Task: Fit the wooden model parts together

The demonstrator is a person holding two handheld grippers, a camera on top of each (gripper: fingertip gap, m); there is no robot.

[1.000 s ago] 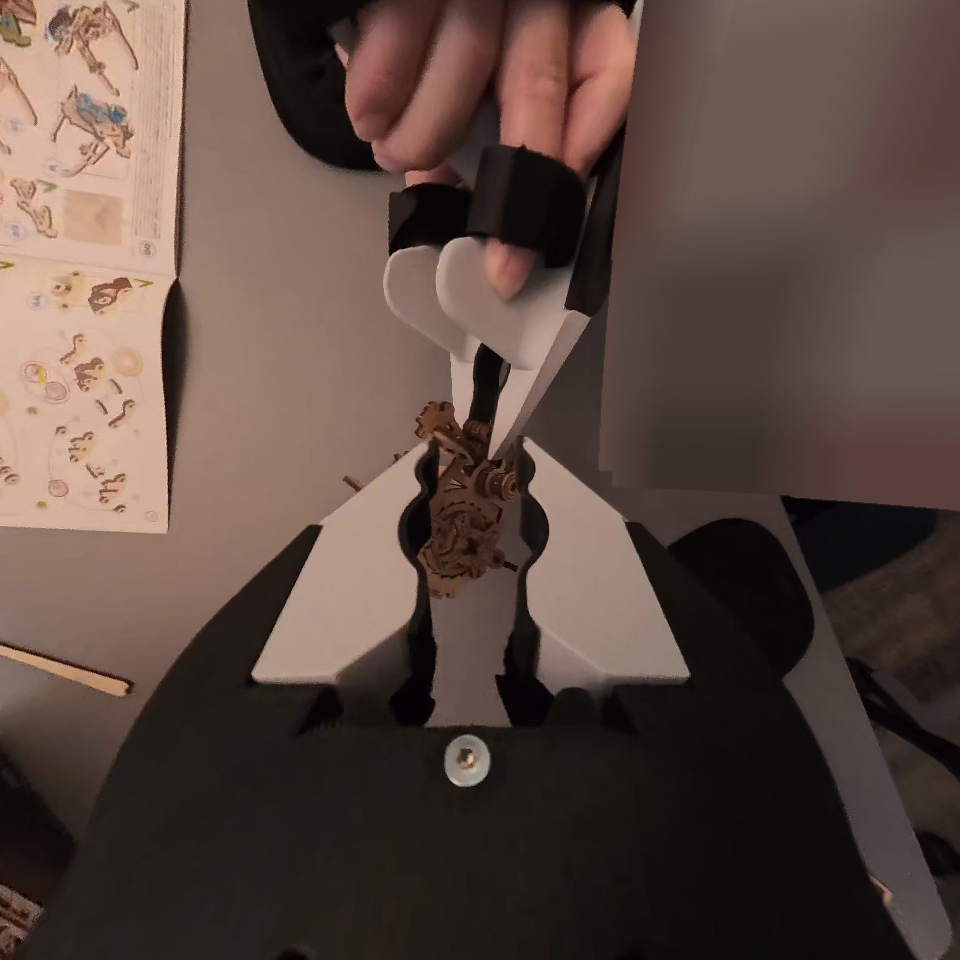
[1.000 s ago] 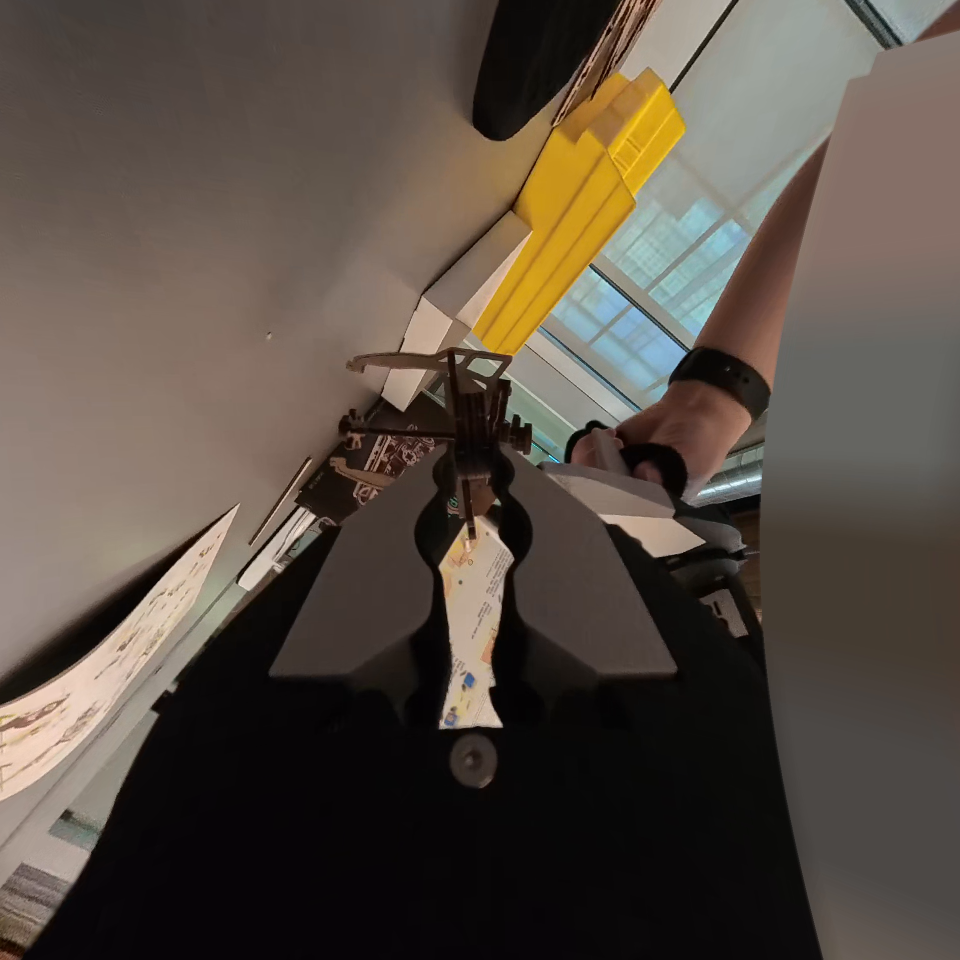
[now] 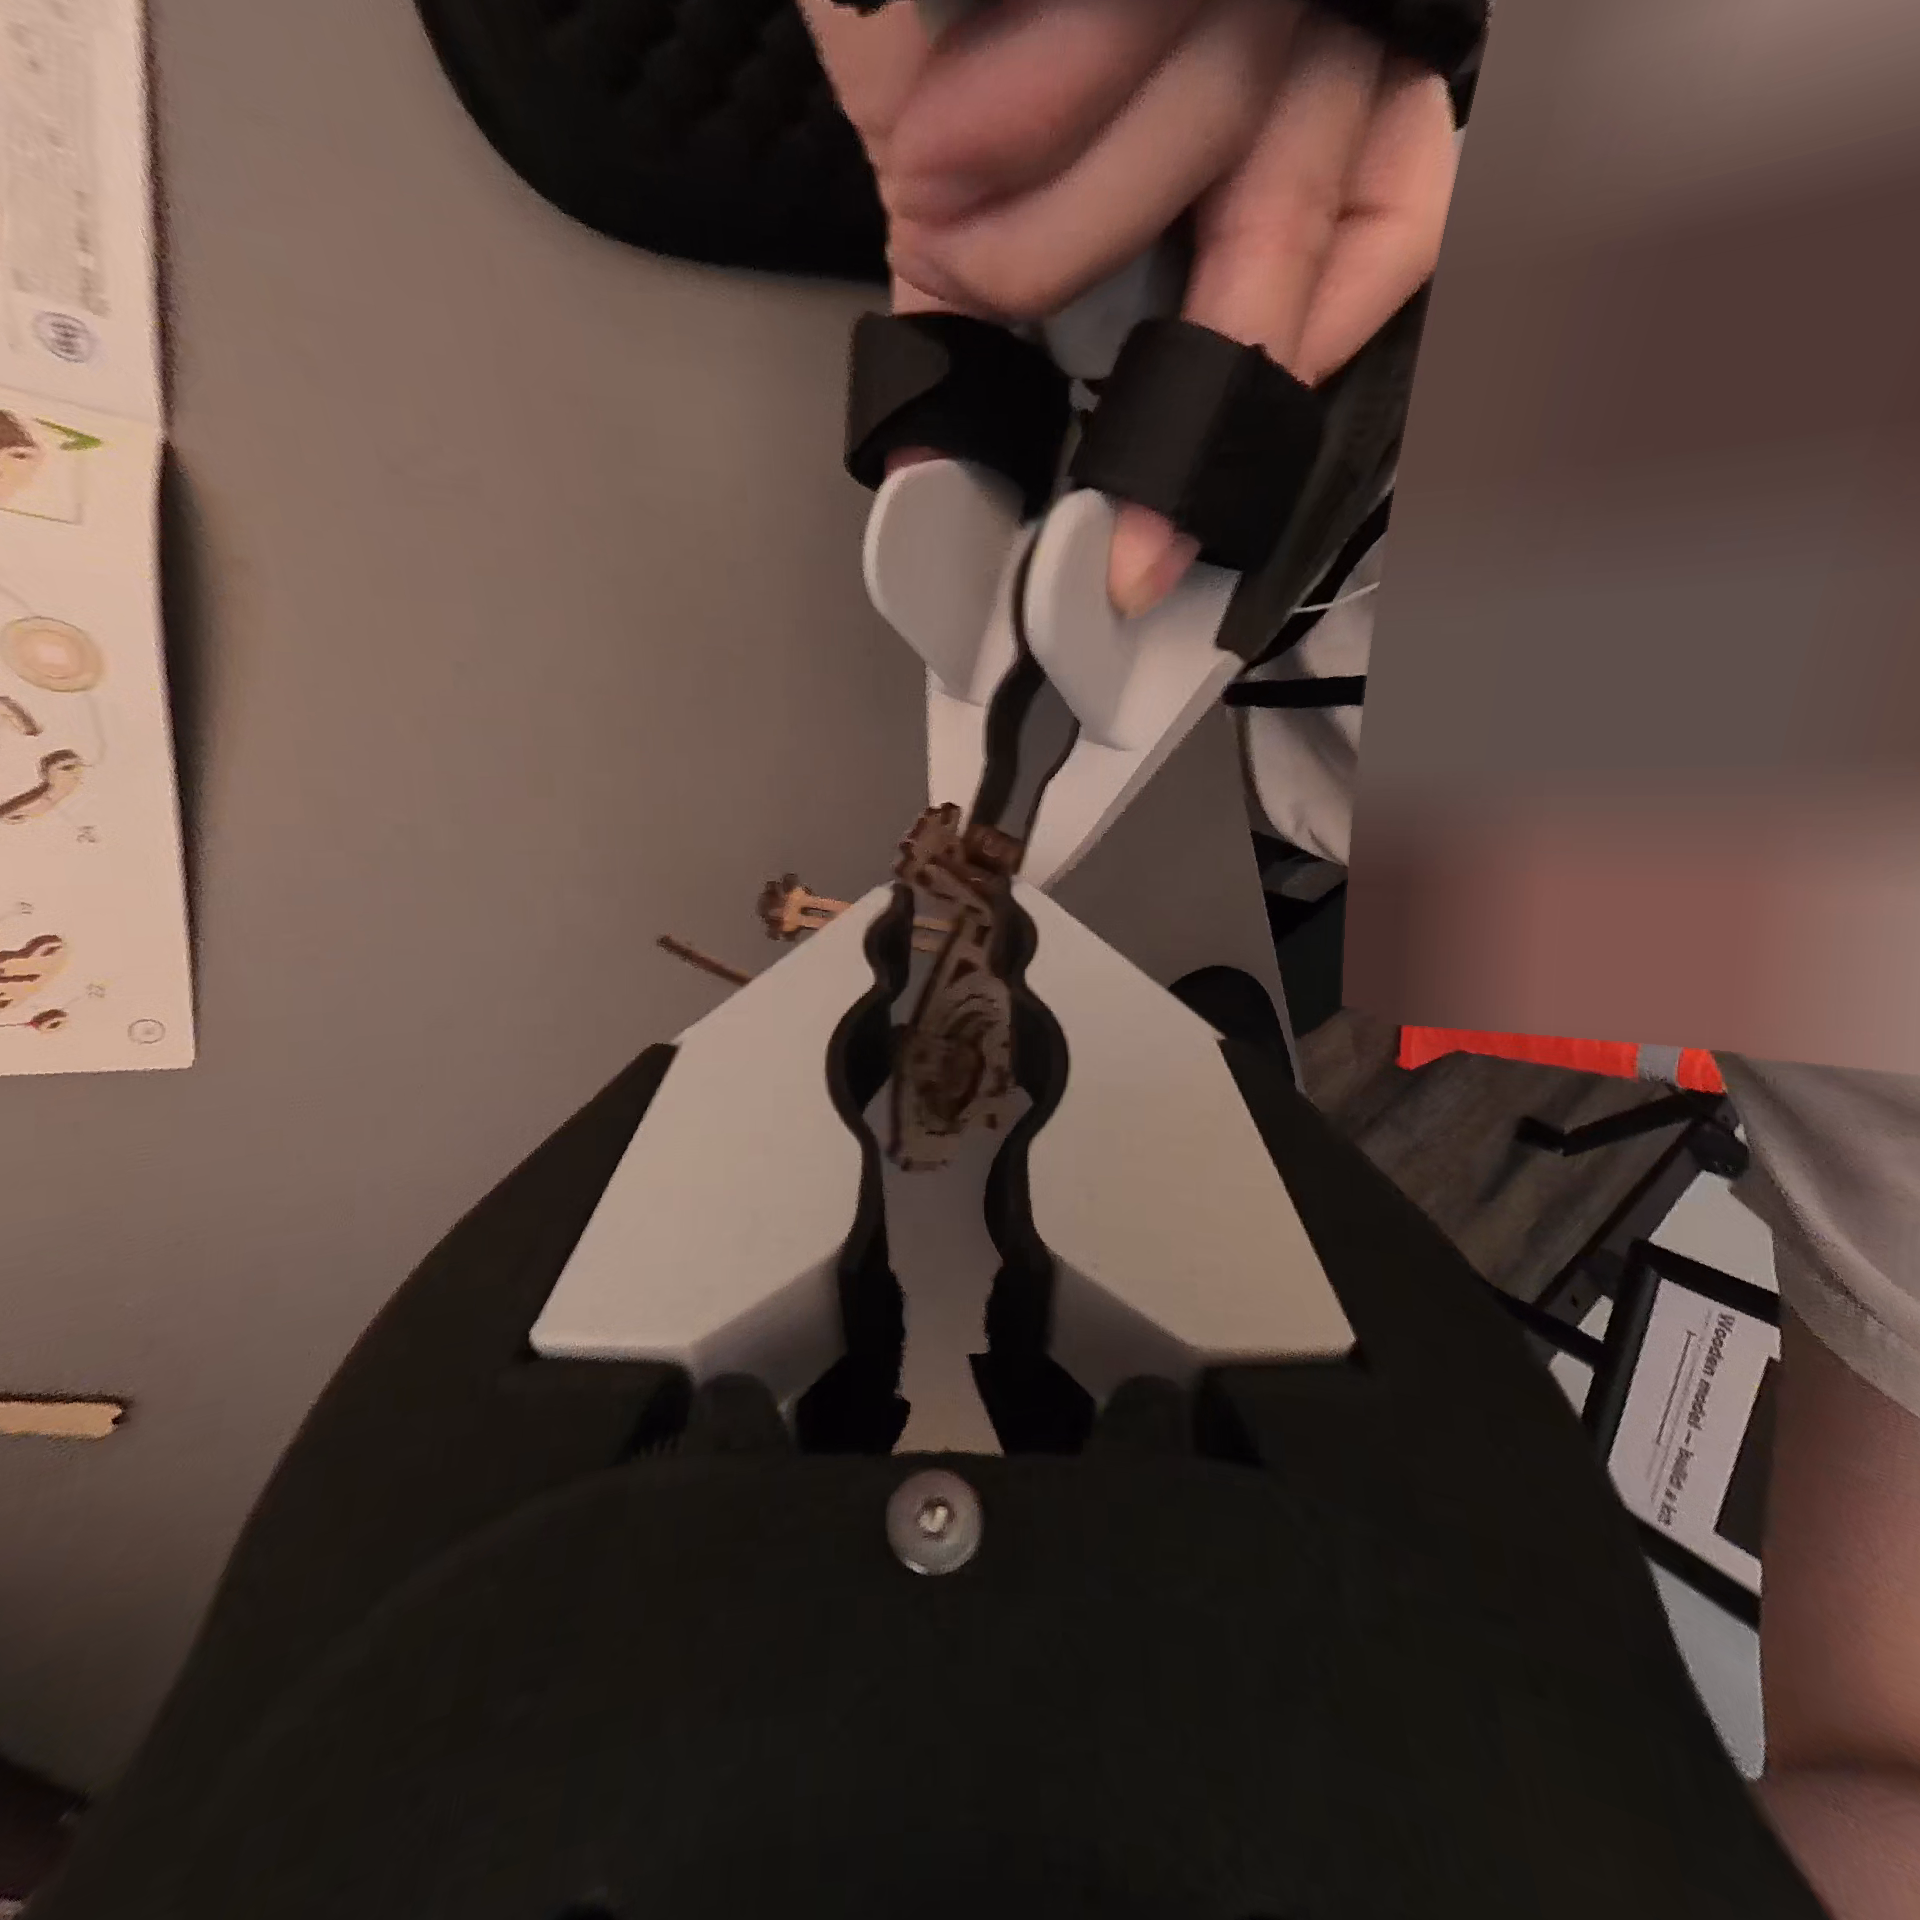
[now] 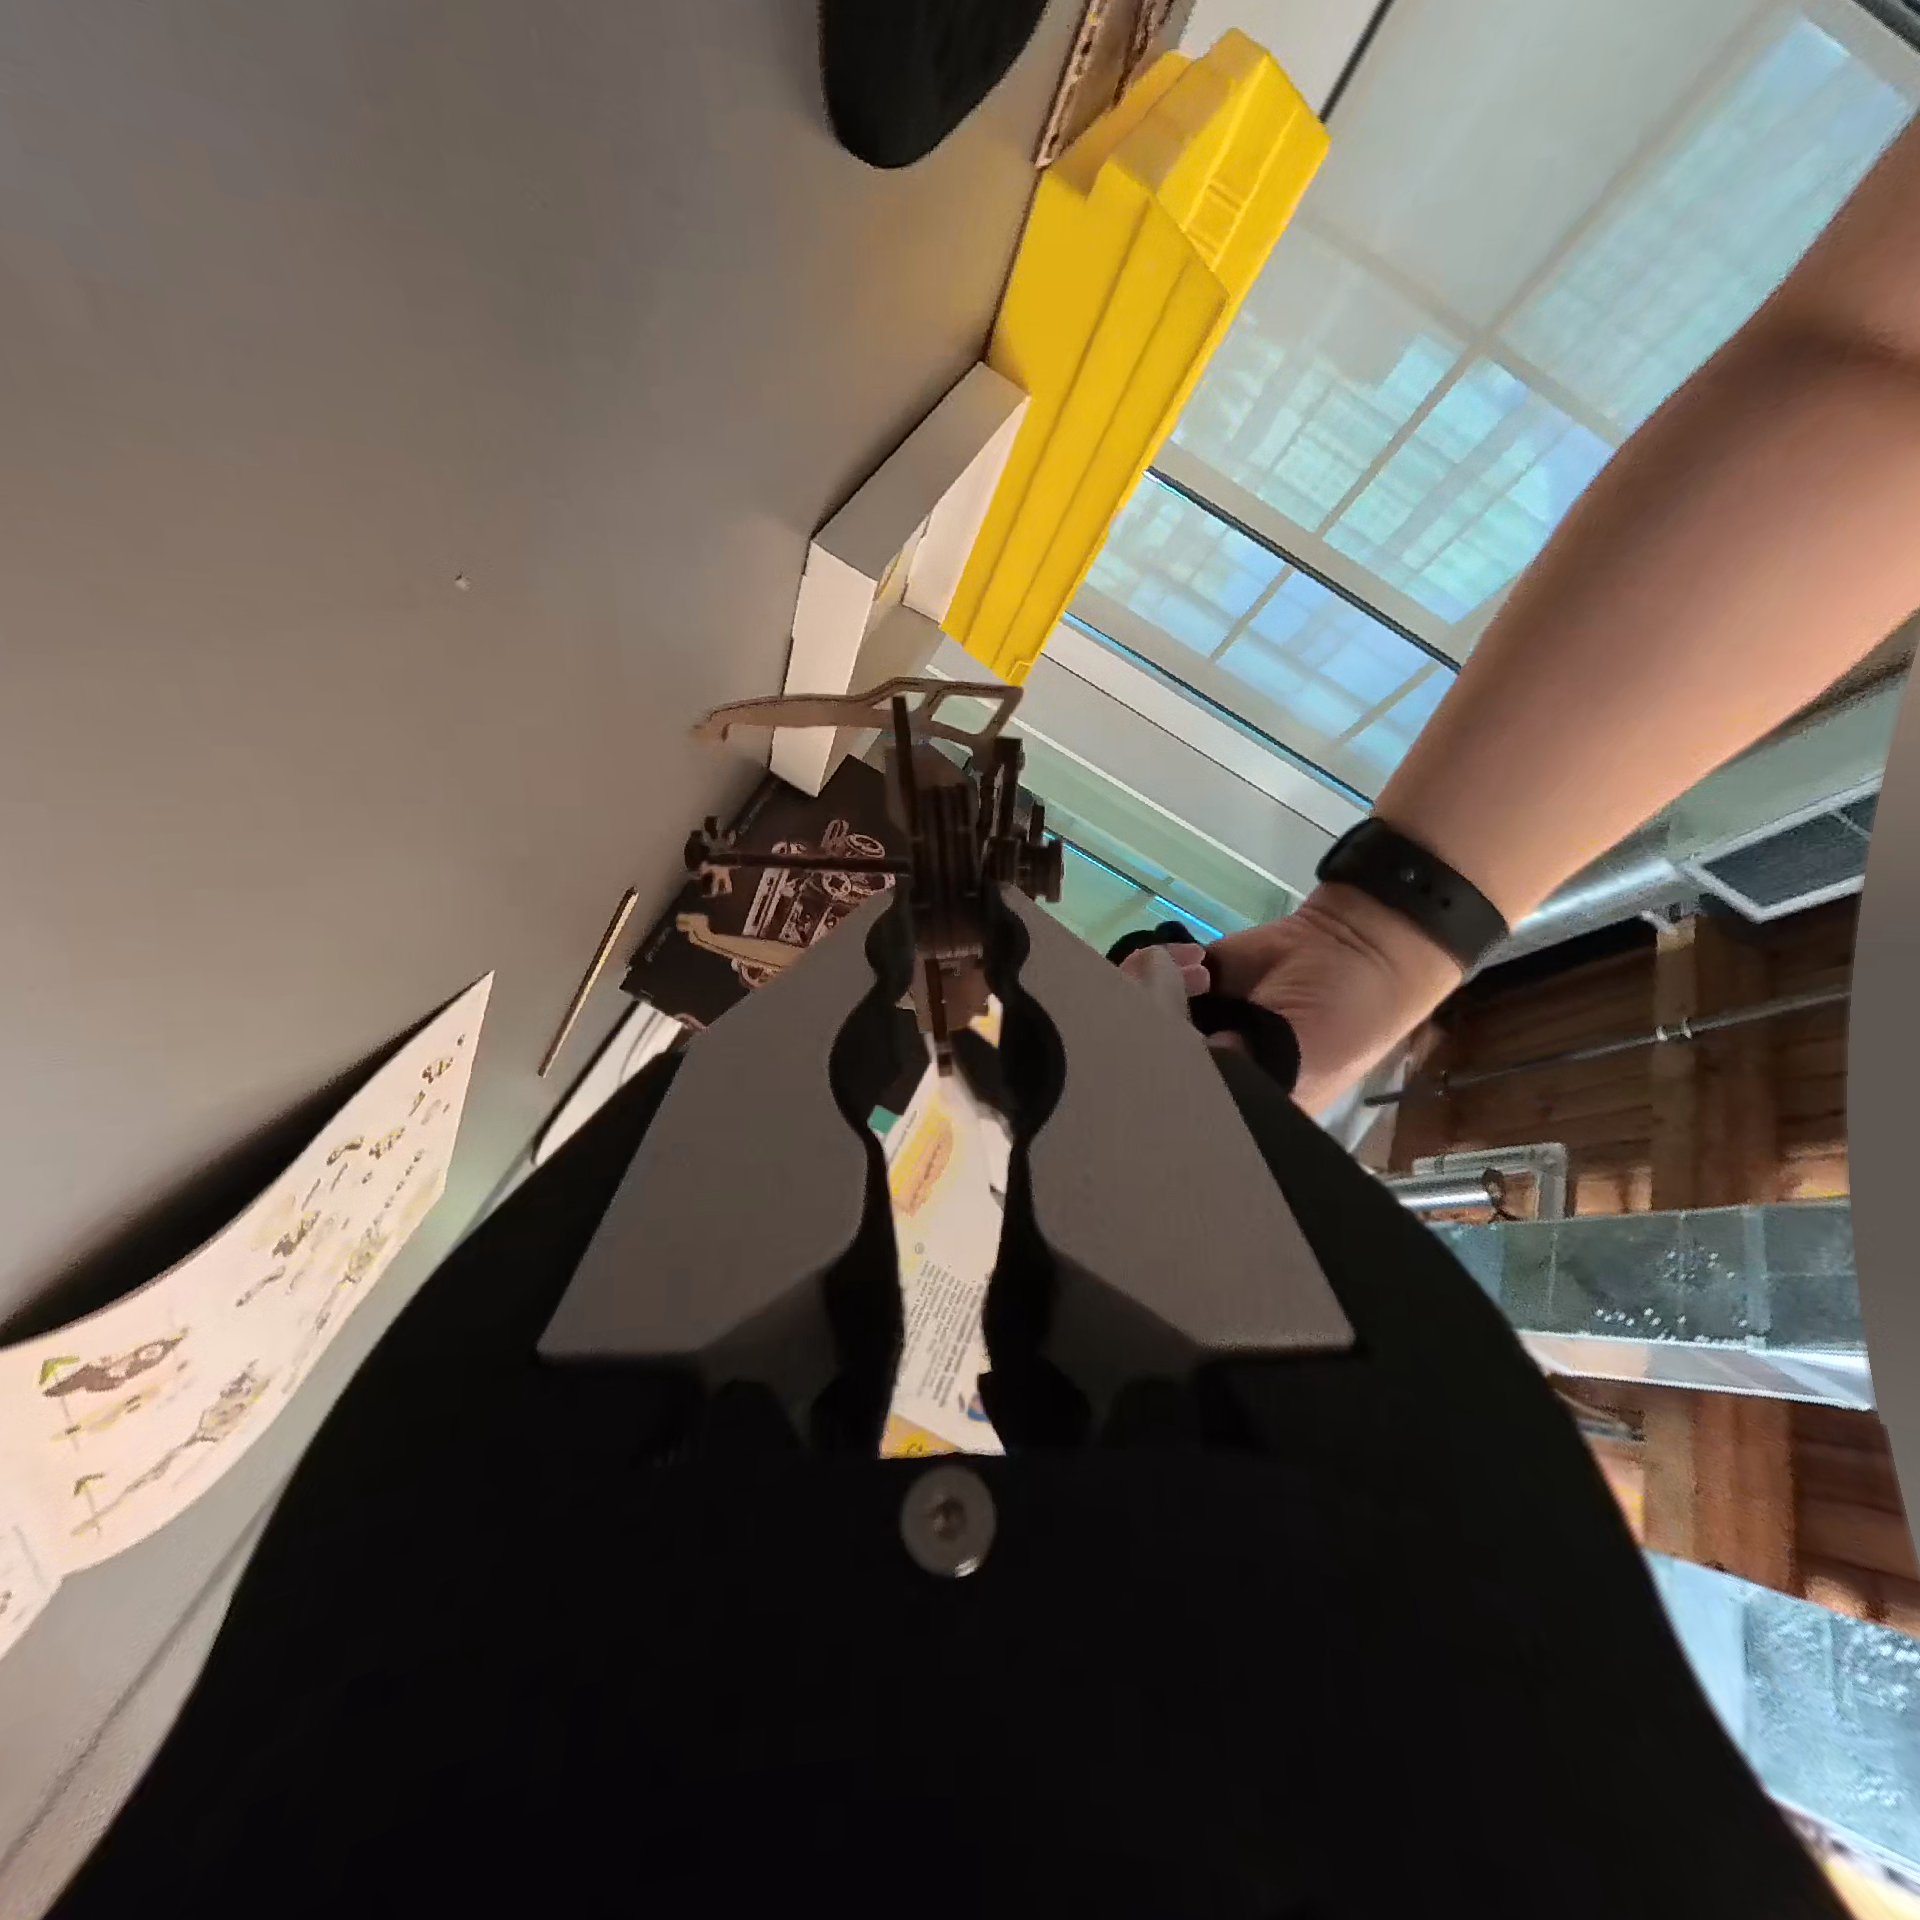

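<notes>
While my left gripper clamps the brown laser-cut wooden gear assembly above the grey table and my right gripper pinches its far end, I press straight, squeezing evenly without twisting those thin plywood pieces.

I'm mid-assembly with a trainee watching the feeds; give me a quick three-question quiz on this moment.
1. True or false: the left gripper holds nothing.
2. What do both grippers grip? A) yellow bin B) wooden model C) instruction sheet
3. Fill in: in the right wrist view, the wrist by the far gripper wears a black ____.

Key:
1. False; it is shut on the wooden model.
2. B; the right gripper clamps it too.
3. Band.
</notes>
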